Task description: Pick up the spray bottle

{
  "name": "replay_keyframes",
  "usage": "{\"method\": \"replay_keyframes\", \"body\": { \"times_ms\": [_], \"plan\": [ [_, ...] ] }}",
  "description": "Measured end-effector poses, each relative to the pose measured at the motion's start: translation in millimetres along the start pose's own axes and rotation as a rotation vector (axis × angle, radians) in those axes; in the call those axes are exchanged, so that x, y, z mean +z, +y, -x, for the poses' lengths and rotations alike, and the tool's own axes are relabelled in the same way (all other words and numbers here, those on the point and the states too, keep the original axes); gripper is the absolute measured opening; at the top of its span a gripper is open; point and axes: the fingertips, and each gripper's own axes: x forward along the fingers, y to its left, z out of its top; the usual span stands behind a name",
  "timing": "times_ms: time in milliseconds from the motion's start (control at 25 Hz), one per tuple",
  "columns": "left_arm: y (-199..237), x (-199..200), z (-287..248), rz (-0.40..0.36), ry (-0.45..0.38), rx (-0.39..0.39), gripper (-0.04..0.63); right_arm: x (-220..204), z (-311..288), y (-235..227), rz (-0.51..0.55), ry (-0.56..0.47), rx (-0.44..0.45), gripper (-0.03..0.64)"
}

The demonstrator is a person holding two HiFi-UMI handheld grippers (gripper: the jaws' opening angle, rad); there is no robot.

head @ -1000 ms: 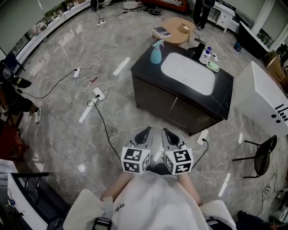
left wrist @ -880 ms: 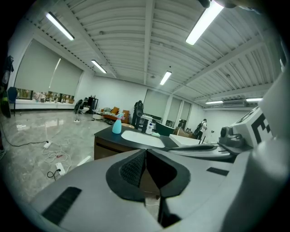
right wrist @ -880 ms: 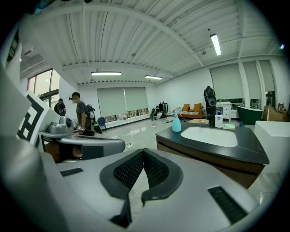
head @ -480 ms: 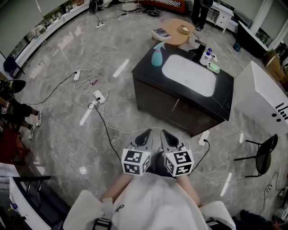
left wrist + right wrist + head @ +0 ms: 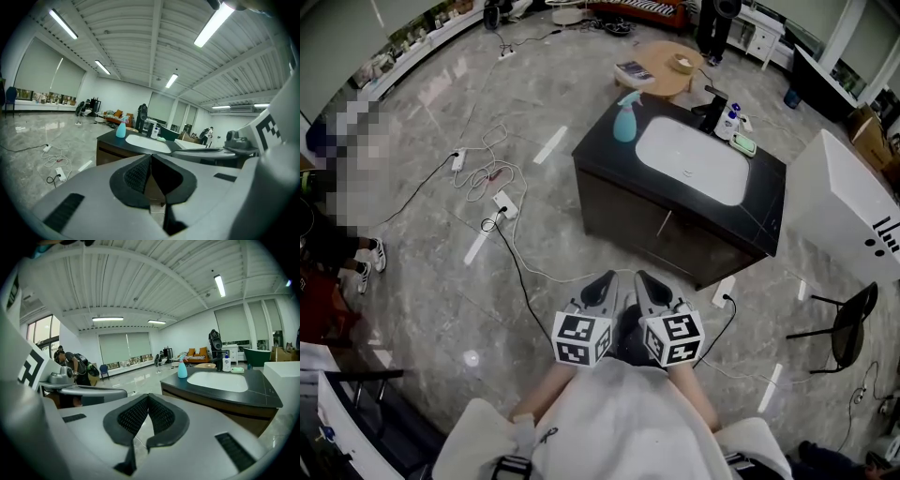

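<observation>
A light blue spray bottle [image 5: 624, 115] stands upright on the far left corner of a black sink counter [image 5: 607, 142]. It also shows small in the left gripper view, the spray bottle [image 5: 121, 129], and in the right gripper view, the spray bottle [image 5: 182, 368]. Both grippers hover side by side close to my body, well short of the counter. My left gripper [image 5: 603, 284] is shut with nothing in it, its tips meeting [image 5: 151, 156]. My right gripper [image 5: 645, 283] is shut and empty too, jaws touching [image 5: 148, 397].
The counter holds a white basin [image 5: 692, 156], a black tap, a soap bottle [image 5: 728, 116] and a green soap dish [image 5: 743, 141]. Cables and power strips [image 5: 502, 200] trail over the marble floor on the left. A round wooden table [image 5: 668, 62] stands beyond; a black chair [image 5: 844, 325] stands at right.
Both grippers have stayed put. The view has shifted slightly, and a person at the left edge has moved.
</observation>
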Motion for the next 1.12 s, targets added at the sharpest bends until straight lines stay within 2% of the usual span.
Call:
{"method": "replay_keyframes", "body": {
  "times_ms": [520, 1000, 1120],
  "plan": [
    [11, 12, -44, 0.038, -0.011, 0.038, 0.029, 18, -28, -44, -0.001, -0.015, 0.011, 0.025],
    [25, 33, -111, 0.028, 0.004, 0.061, 0.029, 30, -81, -92, 0.112, 0.036, 0.041, 0.025],
    [31, 39, -129, 0.03, 0.008, 0.075, 0.029, 33, -98, -105, 0.103, 0.052, 0.06, 0.025]
  ]
}}
